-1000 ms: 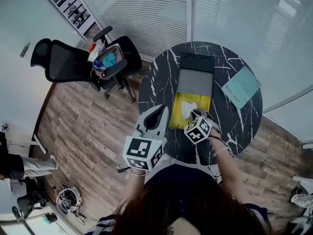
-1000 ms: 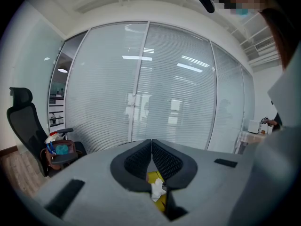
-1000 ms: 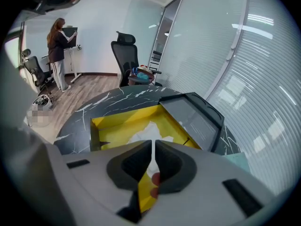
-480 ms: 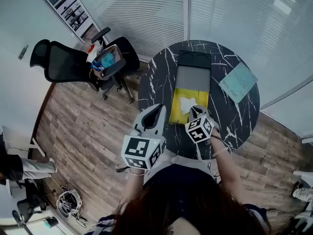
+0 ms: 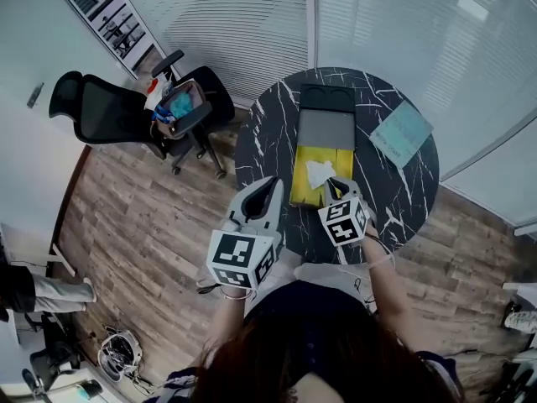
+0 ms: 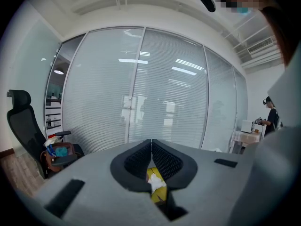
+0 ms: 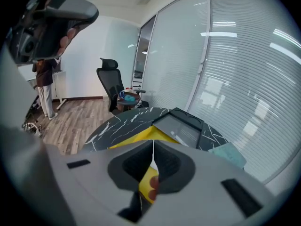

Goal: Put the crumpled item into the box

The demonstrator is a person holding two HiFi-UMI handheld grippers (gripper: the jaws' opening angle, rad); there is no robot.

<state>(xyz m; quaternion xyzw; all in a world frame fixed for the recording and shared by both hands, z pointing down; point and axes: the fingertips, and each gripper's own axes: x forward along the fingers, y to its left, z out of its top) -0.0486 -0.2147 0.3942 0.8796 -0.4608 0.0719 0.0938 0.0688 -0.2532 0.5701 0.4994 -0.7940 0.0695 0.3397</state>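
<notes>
Paper [image 5: 320,173], white and crumpled, lies inside the yellow box [image 5: 302,185] on the black marble table [image 5: 260,141]; left claw [image 5: 273,184] and right claw [image 5: 336,185] clenched, empty.

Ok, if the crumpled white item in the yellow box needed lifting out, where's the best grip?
Probably a raised fold on top of the crumpled white item, coming straight down from above. It lies inside the open yellow box, whose sides would likely hinder a sideways approach, and its wrinkled surface offers ridges to pinch.
</notes>
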